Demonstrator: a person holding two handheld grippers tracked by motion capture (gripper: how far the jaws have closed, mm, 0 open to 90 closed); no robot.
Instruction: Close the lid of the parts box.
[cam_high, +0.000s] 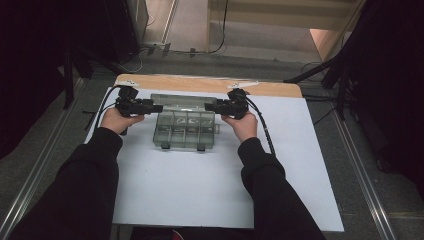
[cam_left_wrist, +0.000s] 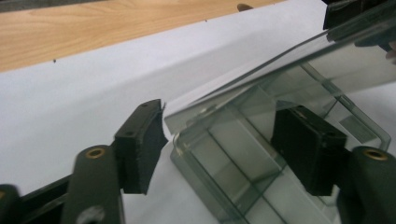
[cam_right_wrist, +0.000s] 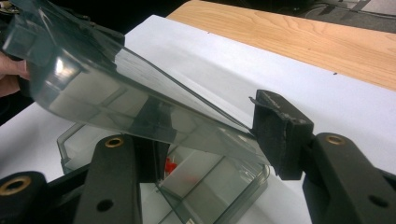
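I have the clear plastic compartment box (cam_high: 185, 129) sitting a little above the middle of the high view, on the white sheet (cam_high: 200, 190) that covers most of the wooden table (cam_high: 210, 85). Its lid (cam_high: 182, 101) is raised and tilts up toward the top of the frame, with the divided tray lying open below it. My left gripper (cam_high: 156, 107) comes in from the left of that view at the lid's left end, and my right gripper (cam_high: 210, 106) from the right at the lid's right end. In the left gripper view the jaws stand spread: the left pad (cam_left_wrist: 140, 144) sits just beside the corner of the lid (cam_left_wrist: 280, 70) at centre frame, the other pad (cam_left_wrist: 310, 147) shows through the clear plastic at the right, and I see no pinch on the plastic. In the right gripper view the lid (cam_right_wrist: 116, 88) sweeps from upper left down to the right pad (cam_right_wrist: 280, 133), whose face touches its edge; the left pad is behind the plastic, so I cannot tell whether it presses. Something small and red (cam_right_wrist: 170, 165) lies in a compartment at lower centre there.
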